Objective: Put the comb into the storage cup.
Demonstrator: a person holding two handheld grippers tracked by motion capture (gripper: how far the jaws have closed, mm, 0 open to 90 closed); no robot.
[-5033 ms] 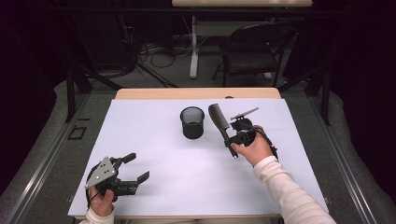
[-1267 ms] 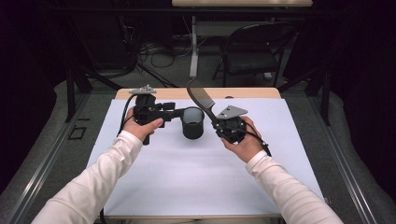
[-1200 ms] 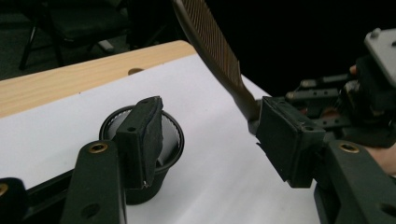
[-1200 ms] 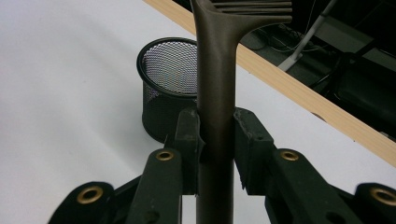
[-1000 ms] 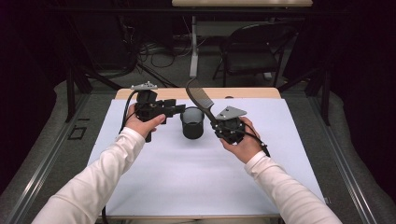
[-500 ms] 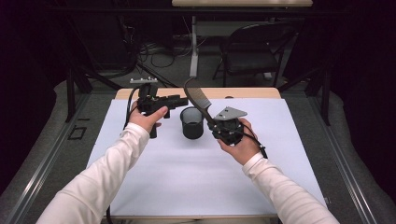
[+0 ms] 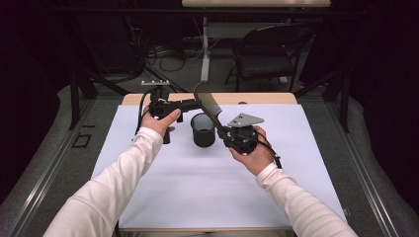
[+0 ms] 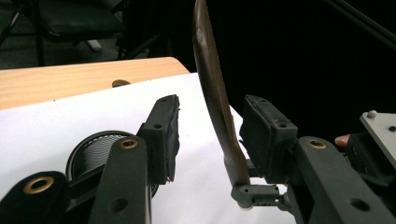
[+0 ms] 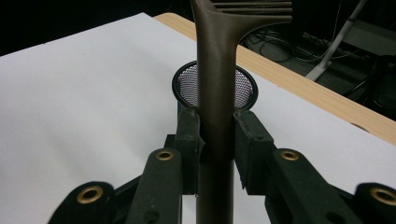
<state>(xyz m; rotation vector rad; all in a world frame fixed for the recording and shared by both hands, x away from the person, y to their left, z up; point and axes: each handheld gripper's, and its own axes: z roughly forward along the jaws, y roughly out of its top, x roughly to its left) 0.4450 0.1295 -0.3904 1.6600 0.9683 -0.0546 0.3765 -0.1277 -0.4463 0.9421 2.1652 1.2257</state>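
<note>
Right claw [image 9: 215, 140] clamped on comb [image 9: 219, 70] handle, comb raised above mesh cup [image 7: 203, 130] on surface [image 7: 197, 187]. Left claw [image 8: 210, 135] closing around comb, pads not yet pressing. Handover begun; comb not in cup.

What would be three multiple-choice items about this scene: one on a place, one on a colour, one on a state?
1. Where does the mesh cup stand?
A. on the white sheet
B. on the chair
C. on the floor

2. What colour is the spatula?
A. red
B. brown
C. white

3. How does the right hand-held gripper stand?
A. wide open, nothing between
B. shut on the spatula
C. shut on the cup

Answers:
1 A: the white sheet surrounds its base.
2 B: handle and slotted head look brown.
3 B: both pads press the handle.
</note>
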